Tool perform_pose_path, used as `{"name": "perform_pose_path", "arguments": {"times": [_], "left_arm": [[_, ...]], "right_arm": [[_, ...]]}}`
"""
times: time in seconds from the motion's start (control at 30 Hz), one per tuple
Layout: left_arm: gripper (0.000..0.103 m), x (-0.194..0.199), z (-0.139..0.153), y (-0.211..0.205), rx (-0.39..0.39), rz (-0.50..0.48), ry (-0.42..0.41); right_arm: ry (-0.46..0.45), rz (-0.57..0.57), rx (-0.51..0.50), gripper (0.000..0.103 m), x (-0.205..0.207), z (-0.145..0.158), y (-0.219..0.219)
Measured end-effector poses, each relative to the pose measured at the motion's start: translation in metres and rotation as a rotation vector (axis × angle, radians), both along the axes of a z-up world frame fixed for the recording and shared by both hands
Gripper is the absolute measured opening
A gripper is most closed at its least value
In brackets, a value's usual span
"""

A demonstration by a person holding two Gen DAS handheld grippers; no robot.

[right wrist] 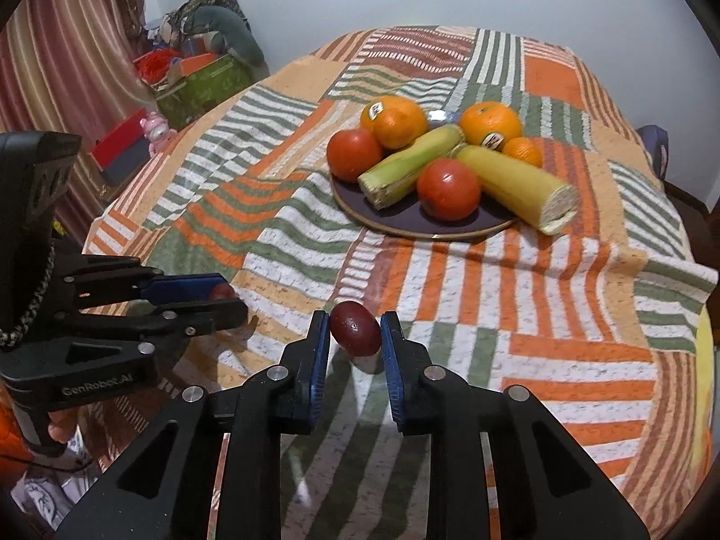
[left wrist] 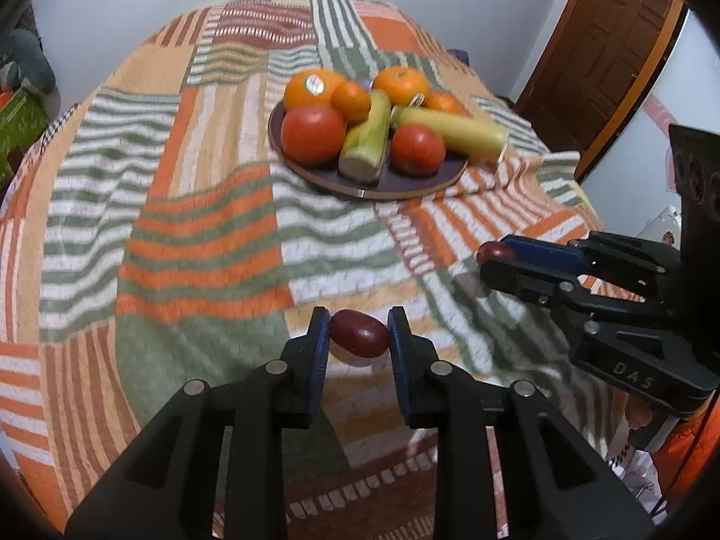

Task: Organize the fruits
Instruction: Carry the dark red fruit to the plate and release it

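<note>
My left gripper (left wrist: 360,337) is shut on a small dark red fruit (left wrist: 360,333), held above the striped tablecloth. My right gripper (right wrist: 353,333) is shut on a second dark red fruit (right wrist: 355,327). Each gripper shows in the other's view: the right one (left wrist: 490,254) with its fruit (left wrist: 495,251) at the right, the left one (right wrist: 225,299) with its fruit (right wrist: 222,291) at the left. A dark round plate (left wrist: 405,184) (right wrist: 405,220) farther on the table holds oranges (left wrist: 310,87), tomatoes (left wrist: 312,132) and two corn cobs (left wrist: 366,137).
The table is covered by an orange, green and white striped cloth (left wrist: 202,225). A wooden door (left wrist: 616,45) stands at the right. Boxes and clutter (right wrist: 198,76) and a curtain (right wrist: 54,58) are at the left beyond the table.
</note>
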State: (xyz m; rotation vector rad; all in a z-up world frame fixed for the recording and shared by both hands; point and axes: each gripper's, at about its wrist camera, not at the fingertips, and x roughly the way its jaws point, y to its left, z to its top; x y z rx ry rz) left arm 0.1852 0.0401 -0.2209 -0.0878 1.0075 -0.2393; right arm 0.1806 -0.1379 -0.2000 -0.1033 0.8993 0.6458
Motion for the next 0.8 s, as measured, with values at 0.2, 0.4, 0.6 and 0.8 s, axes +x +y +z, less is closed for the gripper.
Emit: {"name": "perform_pose_path", "arguments": {"times": [0.2,0.4,0.6,0.8], "left_arm": [[0.026,0.017,0.022,-0.007,-0.009,-0.009,-0.059],[0.026,0.039,0.034,-0.017,-0.016,-0.023,-0.093],[0.026,0.063,0.041,-0.024,-0.009,-0.037,-0.12],[0.026,0.09,0.047,-0.03,0.016,-0.047,-0.148]], "right_arm": [[-0.049,-0.024,-0.001,0.021,0.011,0.014,-0.008],[-0.081,-0.049,0.004,0.021,0.026,0.023,-0.017],[-0.111,-0.072,0.004,0.021,0.045,0.031,-0.024],[-0.131,-0.086,0.007,0.021,0.068,0.035,-0.024]]}}
